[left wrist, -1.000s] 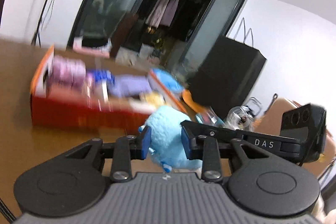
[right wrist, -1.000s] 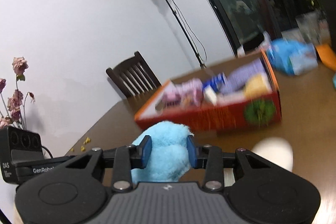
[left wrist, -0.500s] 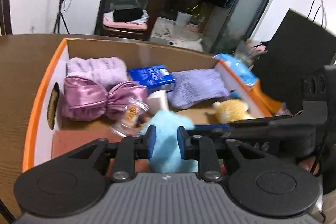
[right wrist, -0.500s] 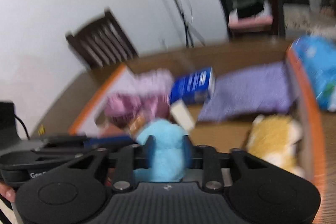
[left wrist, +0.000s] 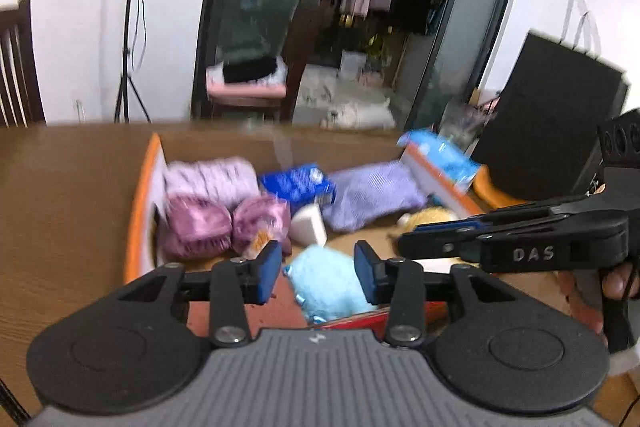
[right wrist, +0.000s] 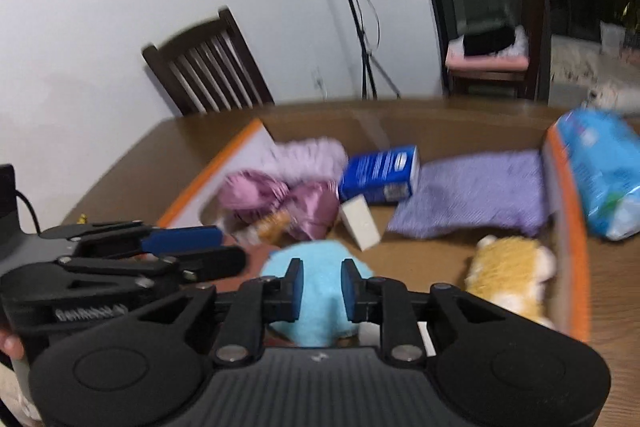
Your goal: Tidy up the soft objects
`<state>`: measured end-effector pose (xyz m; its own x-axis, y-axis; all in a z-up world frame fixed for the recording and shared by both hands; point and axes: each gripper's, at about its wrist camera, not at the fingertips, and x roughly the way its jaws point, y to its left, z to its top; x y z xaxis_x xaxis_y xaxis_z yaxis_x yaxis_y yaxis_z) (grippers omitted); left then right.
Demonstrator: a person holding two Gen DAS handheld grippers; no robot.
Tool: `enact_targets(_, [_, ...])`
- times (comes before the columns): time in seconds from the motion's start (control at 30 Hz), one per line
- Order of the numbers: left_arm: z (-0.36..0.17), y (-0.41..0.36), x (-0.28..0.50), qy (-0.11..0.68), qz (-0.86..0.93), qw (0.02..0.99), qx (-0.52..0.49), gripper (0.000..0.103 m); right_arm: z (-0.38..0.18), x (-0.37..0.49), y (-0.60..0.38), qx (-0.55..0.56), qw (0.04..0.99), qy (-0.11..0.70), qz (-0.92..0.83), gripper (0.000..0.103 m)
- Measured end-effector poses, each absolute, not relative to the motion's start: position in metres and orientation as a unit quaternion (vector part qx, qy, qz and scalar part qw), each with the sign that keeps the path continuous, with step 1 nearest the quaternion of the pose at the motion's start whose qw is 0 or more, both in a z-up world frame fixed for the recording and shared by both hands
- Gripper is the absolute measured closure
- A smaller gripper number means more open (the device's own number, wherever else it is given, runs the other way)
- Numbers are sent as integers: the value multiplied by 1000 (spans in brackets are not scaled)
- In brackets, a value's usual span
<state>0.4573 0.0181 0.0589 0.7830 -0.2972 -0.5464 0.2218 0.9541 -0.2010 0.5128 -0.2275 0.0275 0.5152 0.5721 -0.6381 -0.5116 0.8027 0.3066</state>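
A light blue plush toy (left wrist: 326, 281) lies inside the orange-rimmed cardboard box (left wrist: 138, 211), near its front wall. My left gripper (left wrist: 316, 269) is open above it, its pads apart on either side and not touching. My right gripper (right wrist: 320, 289) is shut on the same blue plush (right wrist: 318, 301), pinching its top. The right gripper also shows in the left wrist view (left wrist: 404, 247), reaching in from the right. The box holds a pink satin bundle (left wrist: 222, 227), a purple towel (left wrist: 374, 193), a blue packet (left wrist: 298, 185) and a yellow plush (right wrist: 510, 277).
The box (right wrist: 568, 227) sits on a brown wooden table (left wrist: 68, 195). A blue plastic pack (right wrist: 600, 167) lies just outside its right wall. A dark wooden chair (right wrist: 208, 71) stands at the table's far side. A black bag (left wrist: 548, 115) stands at the right.
Both grippers carried the blue plush from above the table into the box. My left gripper has opened and let go of it; the right gripper still grips it.
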Motion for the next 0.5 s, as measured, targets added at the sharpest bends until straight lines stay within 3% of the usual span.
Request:
enact_targets(0.2, [108,16,388,245,-123,961,-34,41,86,454,-265,12,901,316,295,59])
enact_targets(0.5, [113,-2,299,215,-101,971,-32,28,108,368,-295,-18,913,264,311,47])
